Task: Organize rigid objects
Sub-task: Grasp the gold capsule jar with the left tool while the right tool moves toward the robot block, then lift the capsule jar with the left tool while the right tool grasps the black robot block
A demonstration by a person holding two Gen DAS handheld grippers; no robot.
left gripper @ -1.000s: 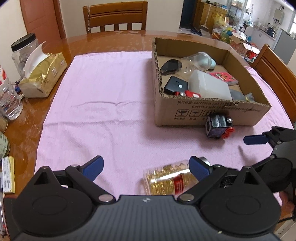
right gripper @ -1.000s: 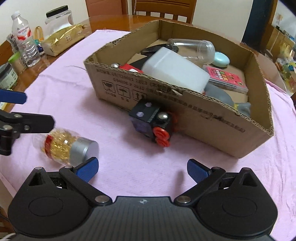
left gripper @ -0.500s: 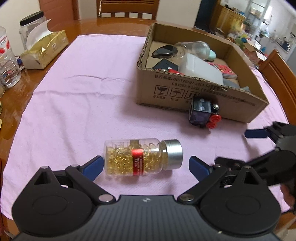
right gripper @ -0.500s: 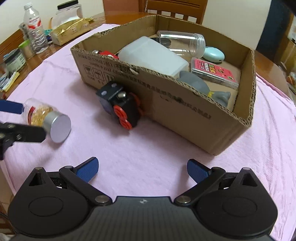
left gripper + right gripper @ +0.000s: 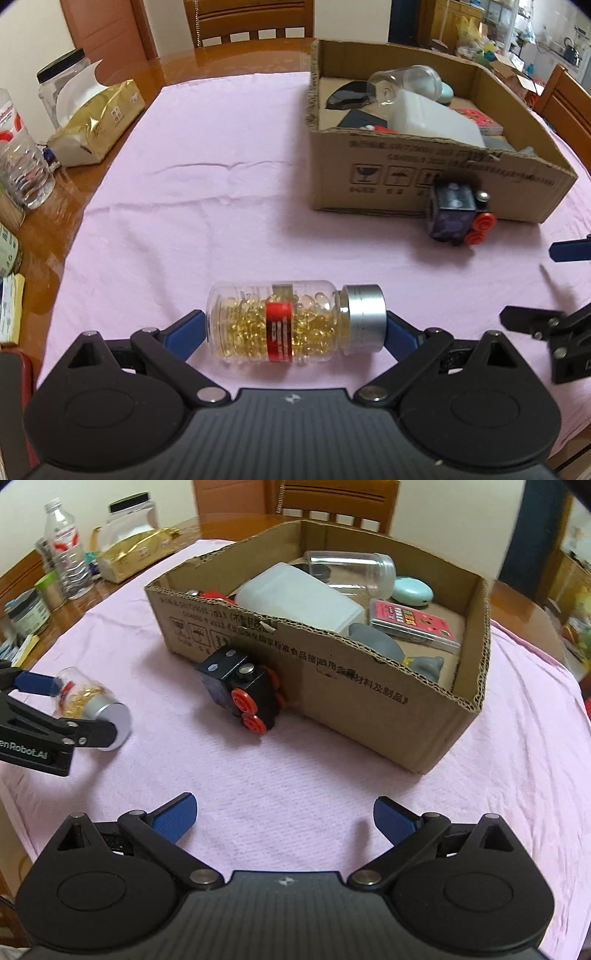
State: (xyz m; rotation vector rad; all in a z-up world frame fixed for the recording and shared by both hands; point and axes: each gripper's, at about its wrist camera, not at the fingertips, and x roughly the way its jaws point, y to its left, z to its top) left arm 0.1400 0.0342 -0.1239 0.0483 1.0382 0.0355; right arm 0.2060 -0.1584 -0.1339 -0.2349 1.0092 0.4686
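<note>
White "enRobot.AI" on left gripper (image 5: pixel 55 705)

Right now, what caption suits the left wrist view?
Left gripper straddles a capsule bottle lying on pink cloth, cardboard box beyond.

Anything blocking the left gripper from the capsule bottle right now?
Nothing visible. The capsule bottle lies on its side on the pink cloth, already between the open left gripper fingers, one at its base, one at its cap.

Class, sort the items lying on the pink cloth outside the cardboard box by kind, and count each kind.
Capsule bottle: 1
Toy train: 1
Total: 2
</note>
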